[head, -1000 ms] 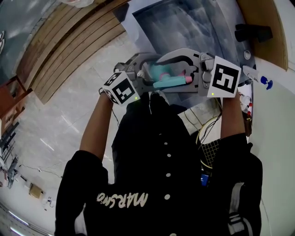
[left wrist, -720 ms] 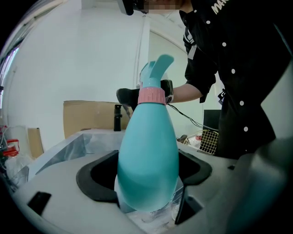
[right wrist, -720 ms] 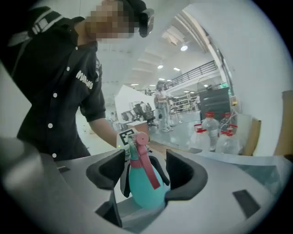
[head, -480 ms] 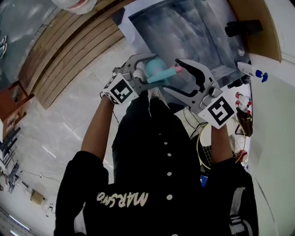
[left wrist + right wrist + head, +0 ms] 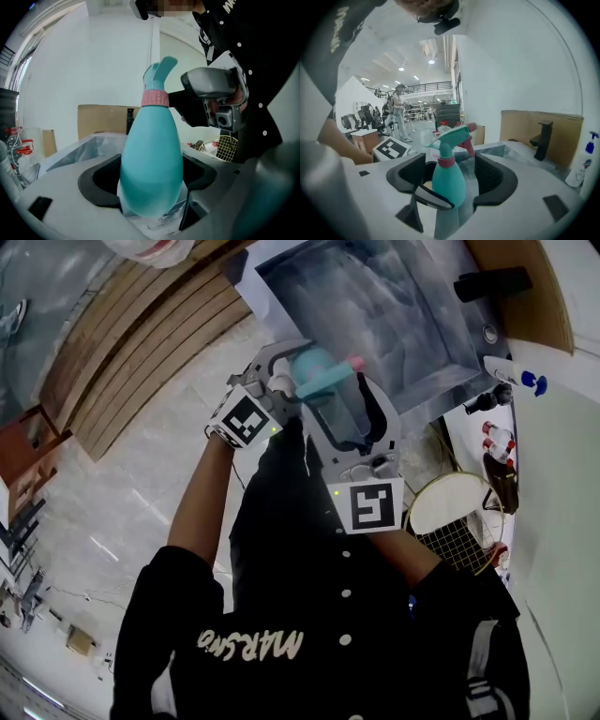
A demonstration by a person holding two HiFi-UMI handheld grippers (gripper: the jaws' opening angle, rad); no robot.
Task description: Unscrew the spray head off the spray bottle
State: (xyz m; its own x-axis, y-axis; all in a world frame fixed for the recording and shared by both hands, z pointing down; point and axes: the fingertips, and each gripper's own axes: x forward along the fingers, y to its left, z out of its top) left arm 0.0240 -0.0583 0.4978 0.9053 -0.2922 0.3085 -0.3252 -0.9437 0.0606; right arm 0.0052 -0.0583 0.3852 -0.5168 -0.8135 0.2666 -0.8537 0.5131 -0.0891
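A person in a black button-front jacket (image 5: 319, 615) holds a teal spray bottle (image 5: 151, 164) in the air, in front of the near left corner of a steel sink (image 5: 375, 306) set into a desk (image 5: 562, 456). The bottle is opaque, so whether there is any liquid inside cannot be seen. Its teal spray head (image 5: 452, 136) sits on a pink collar (image 5: 155, 98), with a pink nozzle (image 5: 355, 362) at the tip.

The left hand-held gripper (image 5: 150, 180) pinches the bottle's rounded body, with both jaws pressed against it. The right hand-held gripper (image 5: 454, 174) is spread wide and its jaws have just been opening. The bottle's upper part stands between them, with a gap on each side and neither pad touching it. One curved jaw of the left hand-held gripper crosses in front of the bottle in the right gripper view.

The sink basin is shiny grey. A black tap (image 5: 541, 138) stands at its far edge, in front of a brown board (image 5: 562, 131). A white pump bottle (image 5: 581, 164) with a blue top stands on the desk at the sink's right edge. Small bottles with red caps (image 5: 497, 442) and a racket (image 5: 450, 531) lie below the desk's near edge, to the person's right. Pale wooden planks (image 5: 141, 343) lie on the floor to the left.
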